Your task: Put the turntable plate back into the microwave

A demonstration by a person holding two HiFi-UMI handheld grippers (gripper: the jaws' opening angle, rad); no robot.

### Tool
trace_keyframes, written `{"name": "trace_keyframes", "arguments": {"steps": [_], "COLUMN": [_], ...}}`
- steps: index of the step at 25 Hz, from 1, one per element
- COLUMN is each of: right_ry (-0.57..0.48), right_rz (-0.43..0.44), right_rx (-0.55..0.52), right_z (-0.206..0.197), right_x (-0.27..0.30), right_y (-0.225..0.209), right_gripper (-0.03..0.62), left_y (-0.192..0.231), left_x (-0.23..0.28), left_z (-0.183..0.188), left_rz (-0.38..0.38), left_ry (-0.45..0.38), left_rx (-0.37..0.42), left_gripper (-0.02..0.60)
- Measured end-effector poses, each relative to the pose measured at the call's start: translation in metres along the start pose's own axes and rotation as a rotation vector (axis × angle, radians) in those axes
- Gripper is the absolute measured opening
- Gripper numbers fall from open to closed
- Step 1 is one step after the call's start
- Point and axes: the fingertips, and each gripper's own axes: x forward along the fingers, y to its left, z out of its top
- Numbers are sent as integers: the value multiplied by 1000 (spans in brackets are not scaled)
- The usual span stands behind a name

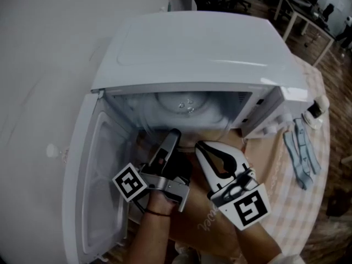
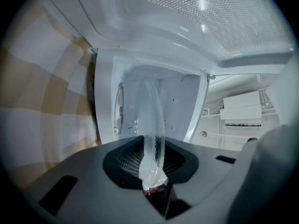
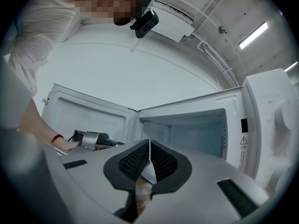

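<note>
The white microwave (image 1: 209, 48) stands with its door (image 1: 93, 164) swung open to the left. The clear glass turntable plate (image 1: 184, 106) lies inside the cavity, its near rim at the opening. My left gripper (image 1: 175, 132) reaches into the opening and is shut on that rim. In the left gripper view the plate (image 2: 152, 120) runs edge-on between the pads of the left gripper (image 2: 152, 171). My right gripper (image 1: 201, 146) hovers just right of it in front of the cavity, jaws together with nothing held. The right gripper view shows the right gripper (image 3: 148, 155) facing the cavity (image 3: 187, 129).
The microwave sits on a round table with a checked cloth (image 1: 280, 202). A blue-grey fabric piece (image 1: 301, 153) and a small white object (image 1: 316, 109) lie right of the microwave. Desks and chairs (image 1: 308, 10) stand beyond. The open door blocks the left side.
</note>
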Motion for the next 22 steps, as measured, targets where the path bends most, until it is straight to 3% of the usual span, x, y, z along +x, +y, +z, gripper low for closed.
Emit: {"name": "trace_keyframes", "arguments": {"steps": [18,22], "right_ry": [46,114], "right_rz": [3,9], "right_rx": [-28,-103], "right_z": [-16,-27], "right_x": [2,1], "right_y": [-15,-18], "right_gripper": [34,35], "left_y": [13,15], "left_x": [23,27], "left_z": [16,21], "left_rz": [30,43], "left_ry": [-32,-30], "left_rx": [-40,-36], "left_gripper": [71,71]}}
